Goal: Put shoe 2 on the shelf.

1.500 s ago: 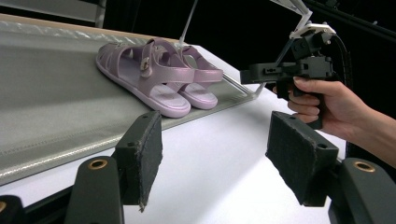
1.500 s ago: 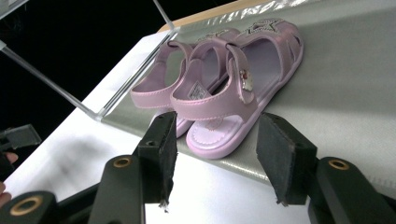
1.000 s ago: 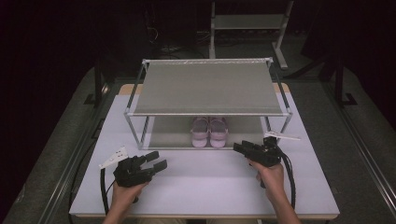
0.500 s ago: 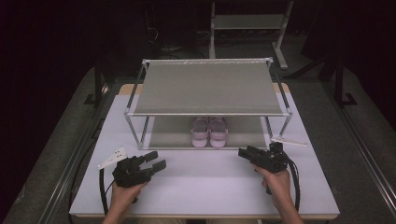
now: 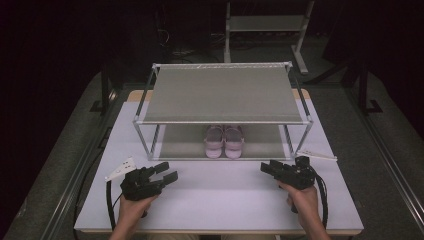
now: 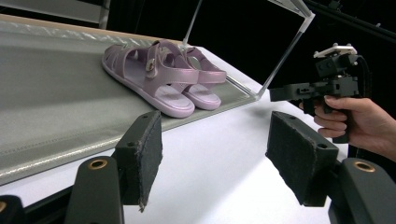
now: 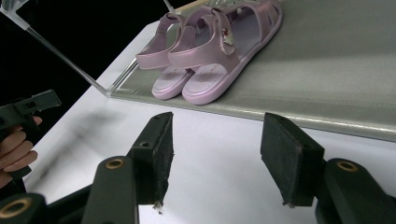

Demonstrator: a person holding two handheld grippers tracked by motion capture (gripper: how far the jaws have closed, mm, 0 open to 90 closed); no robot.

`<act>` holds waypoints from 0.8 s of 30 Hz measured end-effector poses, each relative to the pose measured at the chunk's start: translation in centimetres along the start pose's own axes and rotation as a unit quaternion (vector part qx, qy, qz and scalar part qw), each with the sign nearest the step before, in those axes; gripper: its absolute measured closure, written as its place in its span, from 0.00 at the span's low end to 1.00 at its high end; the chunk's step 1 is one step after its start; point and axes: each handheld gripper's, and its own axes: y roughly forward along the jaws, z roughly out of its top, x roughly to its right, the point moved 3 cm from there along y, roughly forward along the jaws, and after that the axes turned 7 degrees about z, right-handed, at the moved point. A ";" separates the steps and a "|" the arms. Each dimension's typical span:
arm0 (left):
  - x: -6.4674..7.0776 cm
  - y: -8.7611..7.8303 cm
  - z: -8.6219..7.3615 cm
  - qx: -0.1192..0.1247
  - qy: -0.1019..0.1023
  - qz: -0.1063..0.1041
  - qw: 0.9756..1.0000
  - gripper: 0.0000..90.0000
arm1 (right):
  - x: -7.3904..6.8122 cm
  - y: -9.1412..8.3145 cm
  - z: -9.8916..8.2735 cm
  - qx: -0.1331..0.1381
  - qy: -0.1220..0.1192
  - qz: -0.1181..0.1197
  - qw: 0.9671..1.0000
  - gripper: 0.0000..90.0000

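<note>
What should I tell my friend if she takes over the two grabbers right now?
Left gripper: open, holding nothing, low over the white table, in front of the rack's left end.
Right gripper: open, holding nothing, in front of the rack's right end.
Sandals: a pink pair side by side on the lower shelf of the rack; the top shelf is bare.
Done: nothing picked up yet.
Left: probably reach under the top shelf and grip the sandals, one per gripper.
</note>
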 end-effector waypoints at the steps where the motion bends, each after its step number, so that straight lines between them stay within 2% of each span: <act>1: 0.0 0.0 0.0 0.000 0.000 0.000 1.000 0.39 | 0.0 0.0 0.0 0.000 0.000 0.000 1.000 0.48; 6: -0.1 0.0 0.0 -0.001 -0.001 0.000 1.000 0.39 | 0.1 -0.9 0.0 0.006 0.001 -0.002 1.000 0.48; 15: -0.2 -0.1 0.0 0.000 -0.001 0.001 1.000 0.39 | 0.4 -2.2 -0.3 -0.002 0.001 -0.010 1.000 0.47; 24: -0.2 0.0 0.0 -0.001 -0.002 0.000 1.000 0.39 | 1.0 -3.5 -1.0 0.003 0.011 -0.013 1.000 0.47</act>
